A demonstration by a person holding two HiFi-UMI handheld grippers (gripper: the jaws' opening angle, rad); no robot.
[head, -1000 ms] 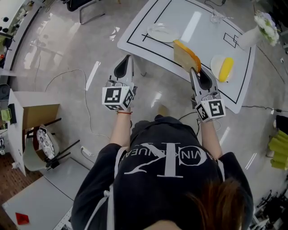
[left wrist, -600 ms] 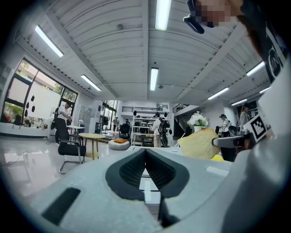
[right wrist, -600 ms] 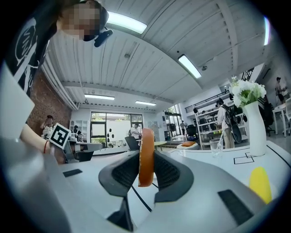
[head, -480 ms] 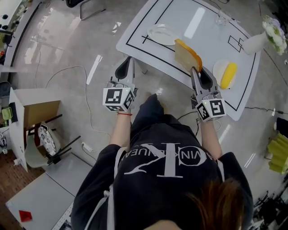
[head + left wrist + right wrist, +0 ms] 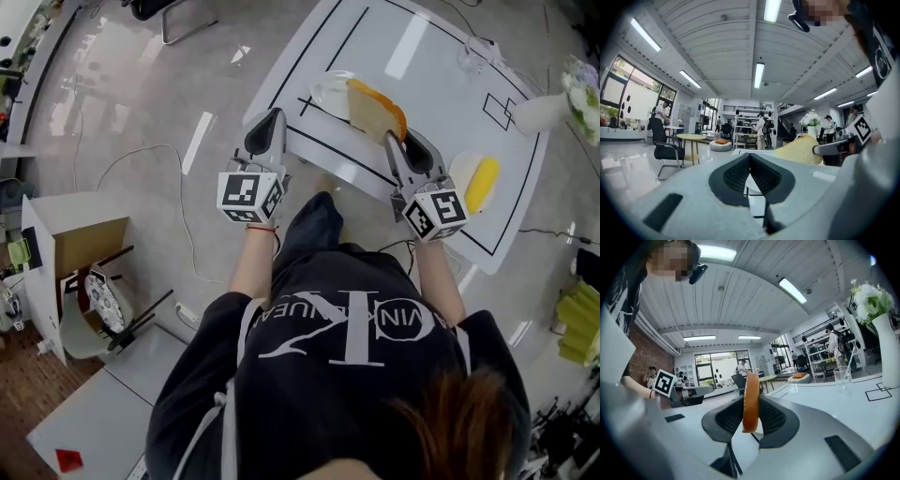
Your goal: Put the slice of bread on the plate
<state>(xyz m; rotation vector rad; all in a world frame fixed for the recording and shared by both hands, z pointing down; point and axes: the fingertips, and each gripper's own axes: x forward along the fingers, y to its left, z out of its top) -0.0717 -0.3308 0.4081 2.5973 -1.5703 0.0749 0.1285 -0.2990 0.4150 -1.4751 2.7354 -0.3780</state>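
The slice of bread (image 5: 375, 111), pale with an orange-brown crust, stands on edge between the pads of my right gripper (image 5: 394, 142), which is shut on it. In the head view the slice hangs over the near right rim of the clear plate (image 5: 325, 94) on the white table (image 5: 422, 84). The right gripper view shows the crust (image 5: 751, 399) edge-on between the jaws (image 5: 751, 405). My left gripper (image 5: 266, 124) hovers at the table's near left edge, shut and empty, its pads (image 5: 740, 171) meeting. The bread (image 5: 799, 151) also appears at the right in the left gripper view.
A small plate with a yellow item (image 5: 480, 183) lies to the right of my right gripper. A white vase with flowers (image 5: 562, 94) and a clear cup (image 5: 473, 56) stand further back. Black lines mark the tabletop. A cardboard box (image 5: 80, 244) and a cable (image 5: 141, 159) are on the floor at left.
Both grippers have moved forward towards the table. The bread has travelled left and forward with the right gripper and now hangs over the plate's rim.
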